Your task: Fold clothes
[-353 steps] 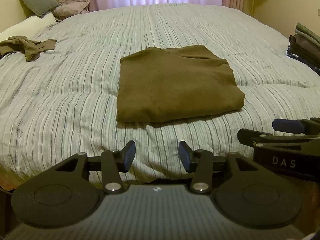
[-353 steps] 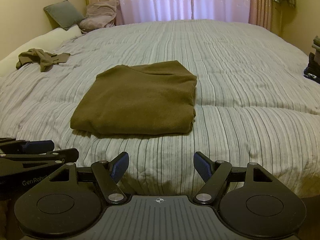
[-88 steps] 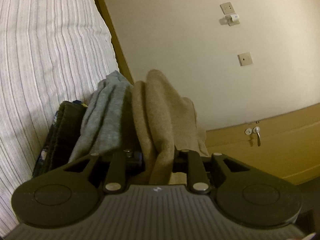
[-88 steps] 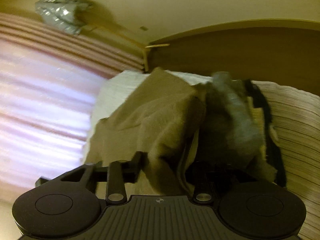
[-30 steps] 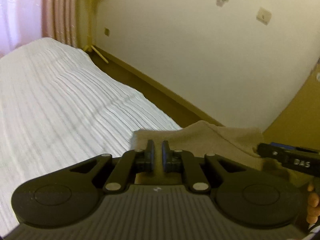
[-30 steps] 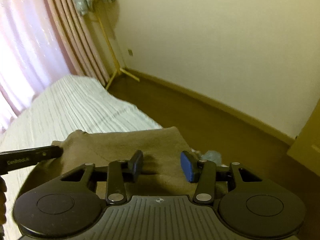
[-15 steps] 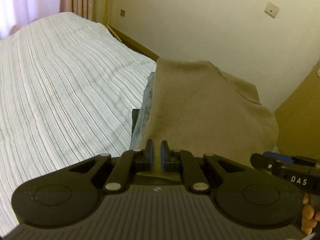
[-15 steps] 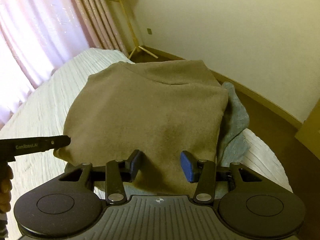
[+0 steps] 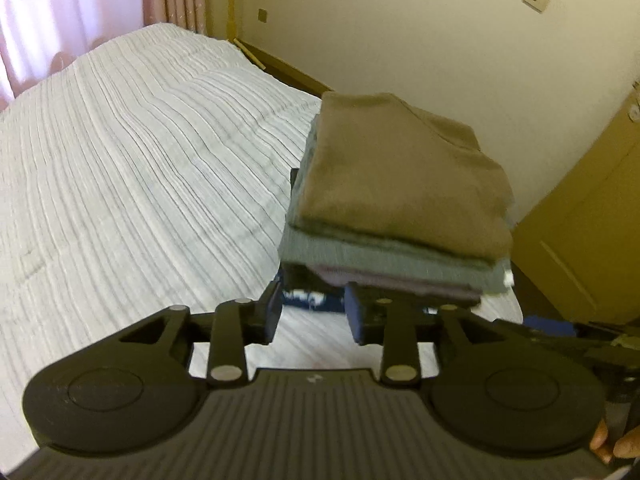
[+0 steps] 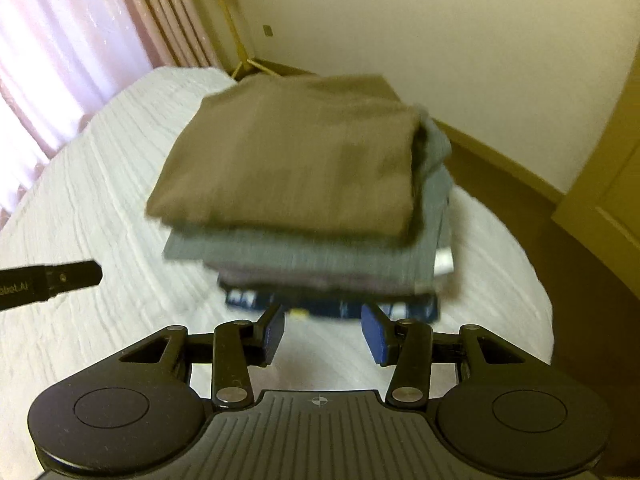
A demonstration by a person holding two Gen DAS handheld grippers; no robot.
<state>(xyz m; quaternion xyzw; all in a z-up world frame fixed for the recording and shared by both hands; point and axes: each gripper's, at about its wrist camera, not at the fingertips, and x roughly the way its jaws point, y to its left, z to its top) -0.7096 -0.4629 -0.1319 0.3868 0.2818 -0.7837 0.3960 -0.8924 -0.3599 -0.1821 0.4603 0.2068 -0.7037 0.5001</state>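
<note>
A folded brown top (image 9: 400, 184) is seen on a stack of clothes (image 10: 320, 264) at the bed (image 9: 140, 168) corner. The left gripper (image 9: 312, 312) is caught opening, nothing between its jaws. The right gripper (image 10: 322, 334) is held part open and empty, short of the stack

We are in a home bedroom: a bed (image 9: 140, 152) under a striped quilt fills most of our view, with pink curtains (image 10: 60, 40) along the window. A stack of folded clothes (image 9: 400, 200) sits at the bed's corner, near cream walls (image 9: 400, 20) and a wooden door (image 9: 592, 220).
</note>
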